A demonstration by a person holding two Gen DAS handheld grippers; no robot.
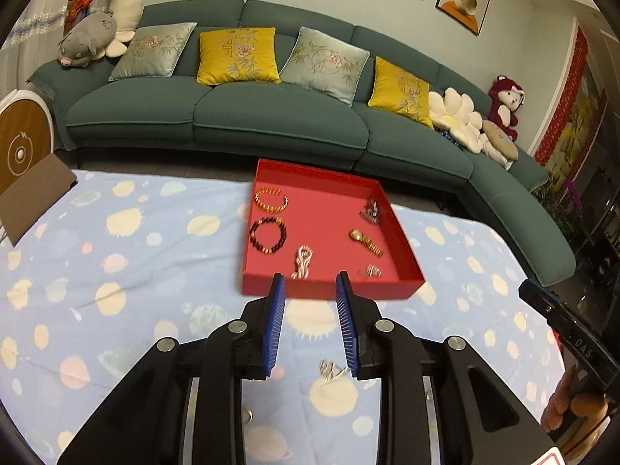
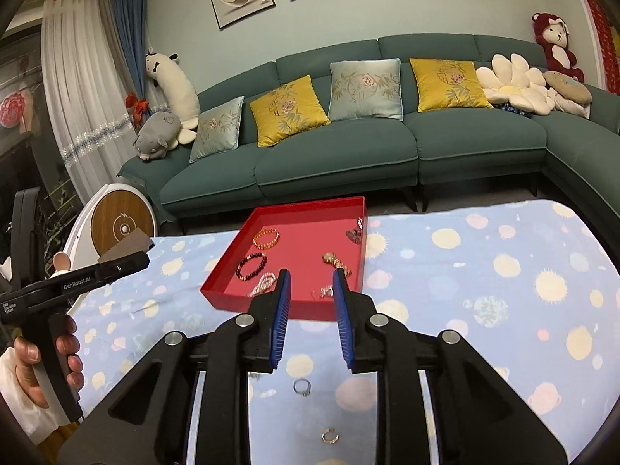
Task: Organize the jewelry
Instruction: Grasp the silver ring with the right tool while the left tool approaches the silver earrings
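Note:
A red tray (image 1: 329, 290) sits on the blue spotted cloth and holds an orange bead bracelet (image 1: 271, 201), a dark bead bracelet (image 1: 268, 234), a gold watch (image 1: 364, 242), a pale chain (image 1: 302, 261) and small silver pieces. My left gripper (image 1: 310, 277) hovers just before the tray's near wall, open, nothing between its blue pads. A silver trinket (image 1: 331, 370) lies on the cloth under it. My right gripper (image 2: 311, 273) is likewise open and empty in front of the tray (image 2: 271, 306). Below it lie a silver ring (image 2: 302, 386) and a gold ring (image 2: 330, 436).
A long green sofa (image 1: 271, 116) with cushions and plush toys runs behind the table. A brown card (image 1: 35, 197) lies at the cloth's far left corner, with a round white and wood appliance (image 2: 120, 224) beyond it. A hand (image 2: 66, 352) grips the left tool's handle.

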